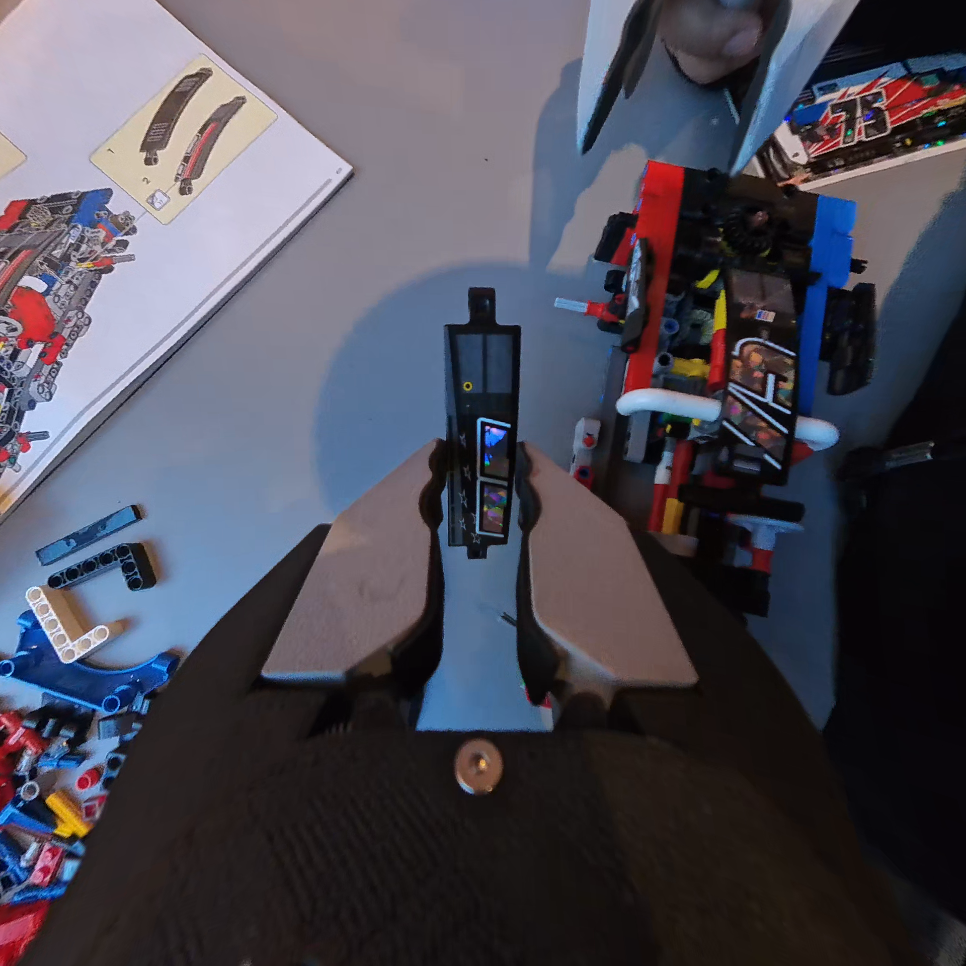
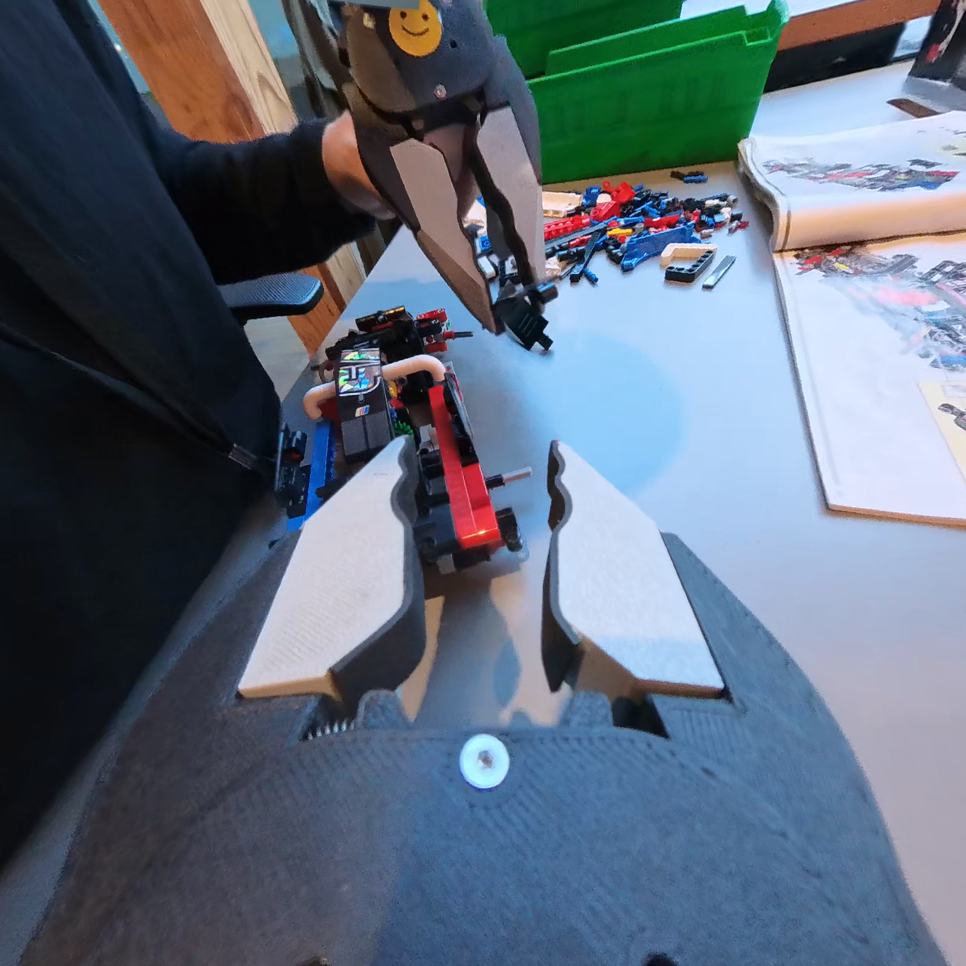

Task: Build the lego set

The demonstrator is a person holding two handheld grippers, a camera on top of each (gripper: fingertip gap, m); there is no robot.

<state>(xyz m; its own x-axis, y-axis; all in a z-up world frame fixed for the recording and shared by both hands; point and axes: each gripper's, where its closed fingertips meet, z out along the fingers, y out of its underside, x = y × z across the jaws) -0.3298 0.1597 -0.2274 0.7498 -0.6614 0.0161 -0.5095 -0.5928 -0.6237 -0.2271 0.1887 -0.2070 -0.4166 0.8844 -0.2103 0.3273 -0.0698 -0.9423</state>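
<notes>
My left gripper is shut on a long black sticker panel, held lengthwise above the grey table. The partly built car model, in red, blue and black with a white bar, lies to its right. My right gripper is open and empty, its jaws on either side of the model's near end, just above it. In the right wrist view the left gripper hangs above the table beyond the model with the black panel in its tips. The open right gripper shows at the top of the left wrist view.
An open instruction booklet lies at the far left, also seen in the right wrist view. Loose bricks are piled near it. A green bin stands behind the pile. A person in a dark sleeve stands beside the model.
</notes>
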